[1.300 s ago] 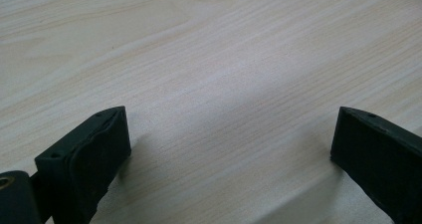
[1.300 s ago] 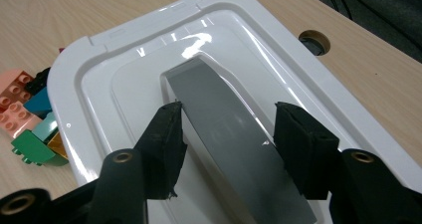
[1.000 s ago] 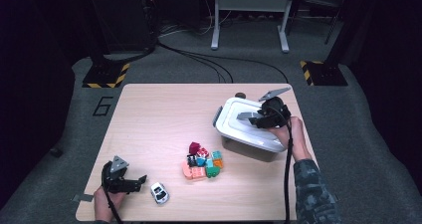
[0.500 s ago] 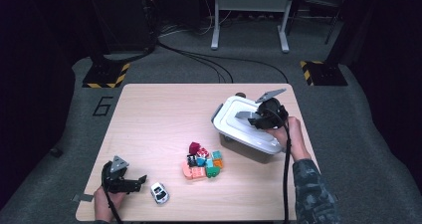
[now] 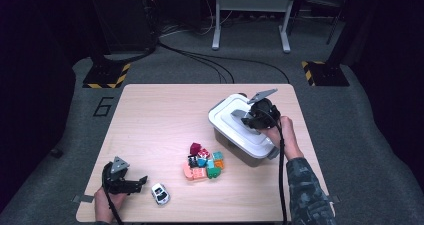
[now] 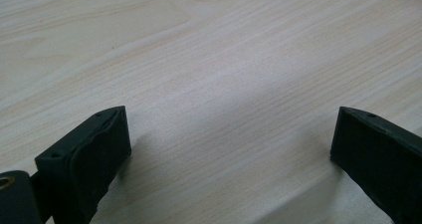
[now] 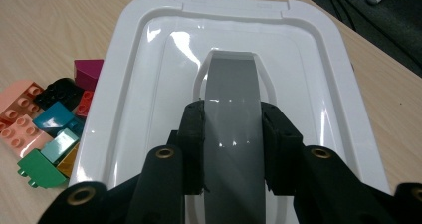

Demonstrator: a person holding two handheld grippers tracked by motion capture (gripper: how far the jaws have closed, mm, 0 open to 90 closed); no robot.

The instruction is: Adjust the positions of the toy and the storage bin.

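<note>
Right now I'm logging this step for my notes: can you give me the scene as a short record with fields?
Work in hand: gripping the lid's handle
Right gripper: fingers have just closed on the grey handle of the white lid
Box: lid on it
Left gripper: open, nothing held, low over the table
Blocks: loose pile beside the box
Toy car: near the left gripper

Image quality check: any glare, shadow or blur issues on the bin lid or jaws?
Right gripper view: white glare streaks on the glossy lid and bright specks on the grey handle clamped by the right gripper; the bricks stay sharp. Left gripper view: left gripper open, near jaw edges soft, faint shadows on the table. High view: the table is lit, the floor beyond is dark.
</note>
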